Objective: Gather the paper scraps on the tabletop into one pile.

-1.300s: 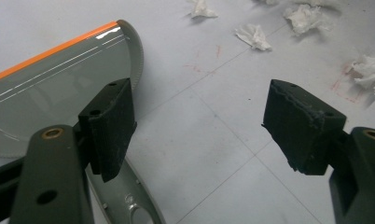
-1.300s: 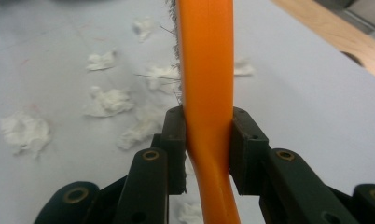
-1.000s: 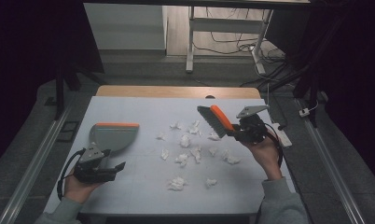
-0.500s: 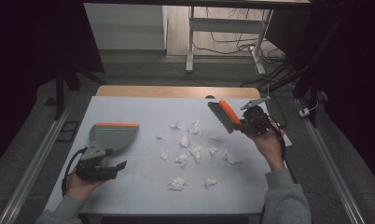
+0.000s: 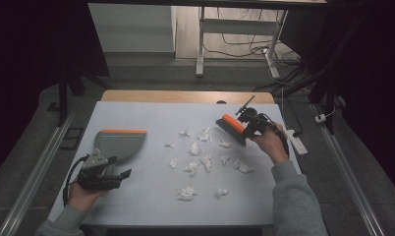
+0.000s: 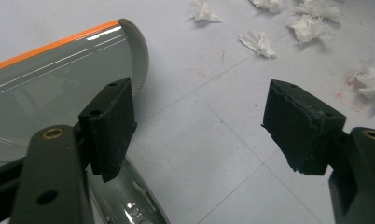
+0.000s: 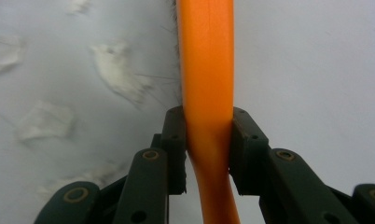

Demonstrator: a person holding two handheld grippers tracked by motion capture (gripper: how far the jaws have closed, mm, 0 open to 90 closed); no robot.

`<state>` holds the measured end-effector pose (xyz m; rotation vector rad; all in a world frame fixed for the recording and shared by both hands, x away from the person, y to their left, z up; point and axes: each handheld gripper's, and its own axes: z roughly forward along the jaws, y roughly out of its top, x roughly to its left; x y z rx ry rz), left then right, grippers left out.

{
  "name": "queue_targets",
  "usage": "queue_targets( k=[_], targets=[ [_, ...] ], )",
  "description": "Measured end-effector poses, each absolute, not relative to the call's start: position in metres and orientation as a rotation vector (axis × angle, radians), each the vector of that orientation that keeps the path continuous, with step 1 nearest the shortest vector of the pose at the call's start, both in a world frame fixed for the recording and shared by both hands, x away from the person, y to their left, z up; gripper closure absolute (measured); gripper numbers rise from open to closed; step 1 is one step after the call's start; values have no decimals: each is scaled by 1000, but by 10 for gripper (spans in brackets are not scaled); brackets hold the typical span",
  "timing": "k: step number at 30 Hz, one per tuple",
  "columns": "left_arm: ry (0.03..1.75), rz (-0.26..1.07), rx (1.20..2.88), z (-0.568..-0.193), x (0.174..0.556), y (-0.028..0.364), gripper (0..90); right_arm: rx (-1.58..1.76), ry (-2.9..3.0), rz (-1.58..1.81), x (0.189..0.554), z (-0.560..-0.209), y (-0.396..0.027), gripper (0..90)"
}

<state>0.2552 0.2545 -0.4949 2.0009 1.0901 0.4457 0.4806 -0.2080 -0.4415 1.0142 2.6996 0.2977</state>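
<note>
The right tongs (image 7: pixel 206 140) are clamped on the smooth orange plastic handle of the brush (image 5: pixel 233 129), both black pads pressed flat against its sides. In the high view the brush sits at the far right of the desk (image 5: pixel 151 196), its dark bristle edge angled down toward the surface, just beside the nearest paper scrap. The handle is a rounded bar that curves slightly below the pads.

The left tongs (image 6: pixel 202 130) stand wide apart with nothing between the pads; the pad faces are matte black and scuffed. They rest at the near left of the desk, just near of the dustpan (image 5: pixel 119 142). The dustpan is glossy grey plastic with a curved, ribbed rim and a straight orange lip along its far edge. Its grey handle runs under the left-hand pad in the left gripper view; whether the pad touches it cannot be told.

Crumpled white paper scraps (image 5: pixel 194 149) lie scattered over the middle of the desk, between dustpan and brush. The desk surface is pale, matte and marked with thin grid lines.
</note>
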Motion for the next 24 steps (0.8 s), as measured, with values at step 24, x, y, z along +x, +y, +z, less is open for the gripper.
queue_targets(
  k=[24],
  targets=[
    [1096, 443, 1980, -498, 250, 259, 271, 845, 2667, 486, 500, -421, -164, 703]
  ],
)
